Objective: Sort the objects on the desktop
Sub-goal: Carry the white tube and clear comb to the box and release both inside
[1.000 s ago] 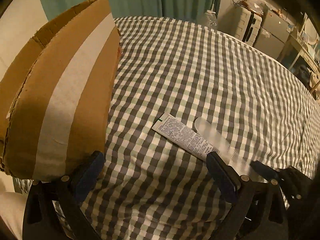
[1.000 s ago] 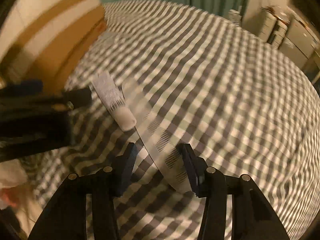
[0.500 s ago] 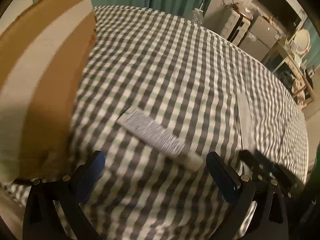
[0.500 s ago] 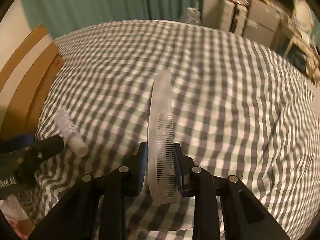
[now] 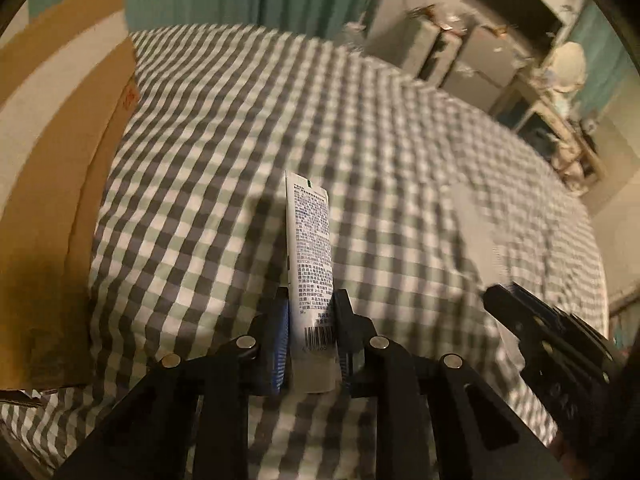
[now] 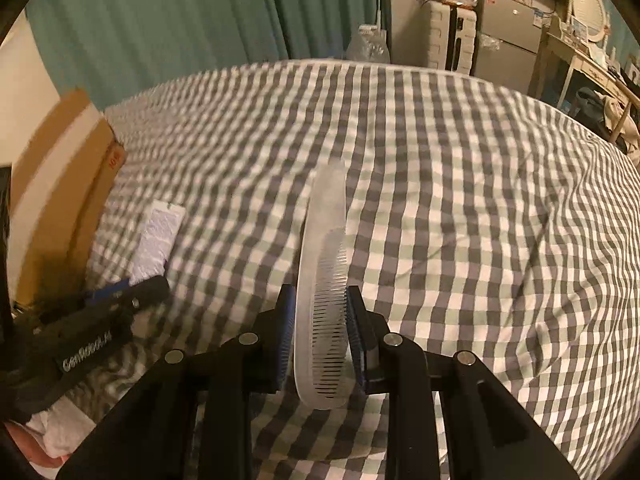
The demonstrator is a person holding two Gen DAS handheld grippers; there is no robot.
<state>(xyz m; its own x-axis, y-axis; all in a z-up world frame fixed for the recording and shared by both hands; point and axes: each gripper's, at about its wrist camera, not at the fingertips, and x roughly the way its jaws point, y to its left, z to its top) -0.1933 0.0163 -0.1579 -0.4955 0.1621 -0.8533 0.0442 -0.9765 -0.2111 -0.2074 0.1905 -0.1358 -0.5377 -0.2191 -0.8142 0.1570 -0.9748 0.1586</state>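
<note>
Jaws clamped: left gripper (image 5: 310, 334) on tube (image 5: 310, 248), right gripper (image 6: 320, 338) on comb (image 6: 324, 280).

"GenRobot.AI" stands in white letters on the black left gripper (image 6: 86, 350); the white squeeze tube's (image 5: 310, 264) small print and barcode are unreadable.

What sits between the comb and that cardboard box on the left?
In the right wrist view, the white tube held by the left gripper lies between the comb and the cardboard box, over checked cloth.
</note>
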